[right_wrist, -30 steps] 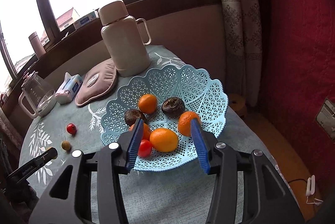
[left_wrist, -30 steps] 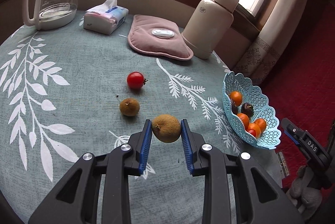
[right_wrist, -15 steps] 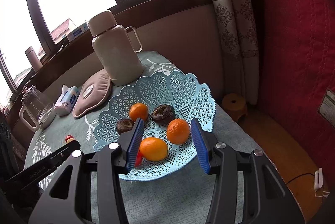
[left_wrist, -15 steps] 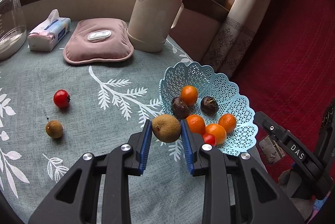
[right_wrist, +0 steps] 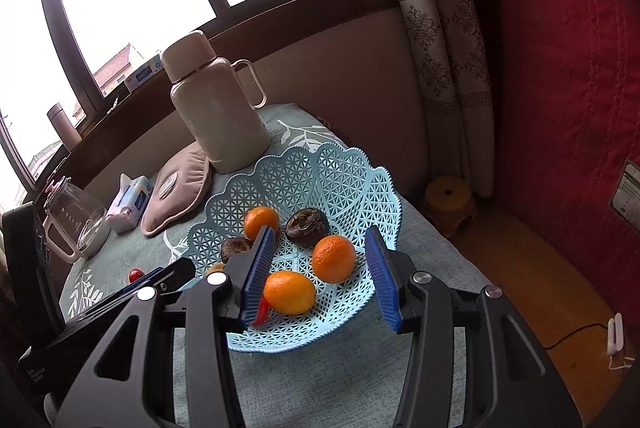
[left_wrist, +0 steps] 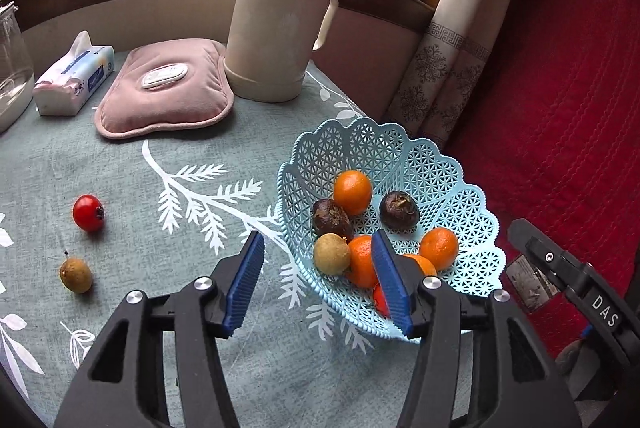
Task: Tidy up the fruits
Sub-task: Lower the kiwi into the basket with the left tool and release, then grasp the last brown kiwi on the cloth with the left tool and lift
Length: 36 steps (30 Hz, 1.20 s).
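Note:
A light blue lattice basket [left_wrist: 404, 156] [right_wrist: 352, 184] sits at the table's right edge with several oranges and two dark fruits. A tan-brown round fruit [left_wrist: 331, 253] lies inside it at the near left rim. My left gripper [left_wrist: 320, 282] is open and empty just above and in front of that fruit. A red tomato [left_wrist: 88, 212] and a small brown fruit [left_wrist: 76, 269] lie on the cloth to the left. My right gripper [right_wrist: 320, 278] is open and empty, hovering over the basket's near side.
A cream thermos [left_wrist: 282, 16], a pink heat pad [left_wrist: 166, 90], a tissue pack [left_wrist: 74, 78] and a glass kettle [right_wrist: 74, 224] stand at the back of the table. The table's edge is right behind the basket, with a red sofa [left_wrist: 560, 88] beyond.
My left gripper carried the tan-brown fruit right to the basket, opened, and the fruit now lies in the basket. My right gripper drew slightly back, still open.

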Motion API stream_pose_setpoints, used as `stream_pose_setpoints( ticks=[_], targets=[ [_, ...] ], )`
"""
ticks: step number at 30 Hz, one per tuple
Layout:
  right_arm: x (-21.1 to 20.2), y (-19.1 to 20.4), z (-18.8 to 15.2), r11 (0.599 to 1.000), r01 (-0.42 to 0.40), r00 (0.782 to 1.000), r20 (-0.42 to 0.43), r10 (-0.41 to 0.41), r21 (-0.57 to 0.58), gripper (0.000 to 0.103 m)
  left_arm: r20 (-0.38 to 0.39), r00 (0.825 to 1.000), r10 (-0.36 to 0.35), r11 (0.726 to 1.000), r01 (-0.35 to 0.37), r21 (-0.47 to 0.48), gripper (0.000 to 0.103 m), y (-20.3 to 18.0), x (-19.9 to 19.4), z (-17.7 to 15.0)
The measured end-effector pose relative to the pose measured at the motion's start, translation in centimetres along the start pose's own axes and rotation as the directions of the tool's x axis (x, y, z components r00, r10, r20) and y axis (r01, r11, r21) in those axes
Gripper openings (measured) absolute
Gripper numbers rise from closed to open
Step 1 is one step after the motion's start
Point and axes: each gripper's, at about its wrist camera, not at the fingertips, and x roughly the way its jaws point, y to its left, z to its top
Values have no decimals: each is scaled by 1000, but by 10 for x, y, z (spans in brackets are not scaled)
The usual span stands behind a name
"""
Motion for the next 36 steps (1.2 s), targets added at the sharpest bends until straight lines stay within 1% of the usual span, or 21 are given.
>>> stream_pose_setpoints(
  ticks=[3, 7, 13, 14, 16, 21, 22, 24, 27, 36],
  targets=[
    [0, 2, -2, 1000, -3, 1000, -4, 3, -4, 49, 20, 999, 30, 999, -30, -14, 56, 9, -6, 3],
    [-1, 7, -3, 1000, -12, 1000, -6, 12, -14, 50, 55, 993, 105, 994, -105, 0, 56, 17, -15, 3],
    [-6, 9, -3, 1000, -22, 1000, 5, 22, -14, 52, 67, 989, 131, 991, -130, -30, 56, 30, -26, 1],
    [-7, 9, -2, 1000, -22, 1000, 10, 22, -12, 57, 68, 988, 137, 990, -134, -37, 56, 33, -28, 0],
    [-9, 10, -2, 1000, -23, 1000, 19, 23, -13, 61, 67, 987, 145, 989, -141, -53, 56, 39, -31, -1],
    [-10, 14, -4, 999, -34, 999, 15, 34, -19, 62, 65, 983, 173, 982, -166, -91, 56, 56, -38, -4],
    [-10, 15, -5, 999, -35, 999, 14, 36, -22, 62, 66, 981, 181, 980, -174, -98, 62, 60, -39, -5],
    [-11, 16, -6, 999, -38, 999, 14, 38, -24, 63, 73, 976, 203, 975, -195, -108, 66, 68, -44, -7],
    [-11, 18, -7, 999, -41, 999, 16, 41, -27, 67, 76, 968, 241, 965, -231, -122, 66, 81, -49, -12],
    [-11, 24, -10, 998, -54, 998, 8, 54, -43, 67, 44, 948, 316, 935, -303, -185, 66, 121, -54, -25]
  ],
)
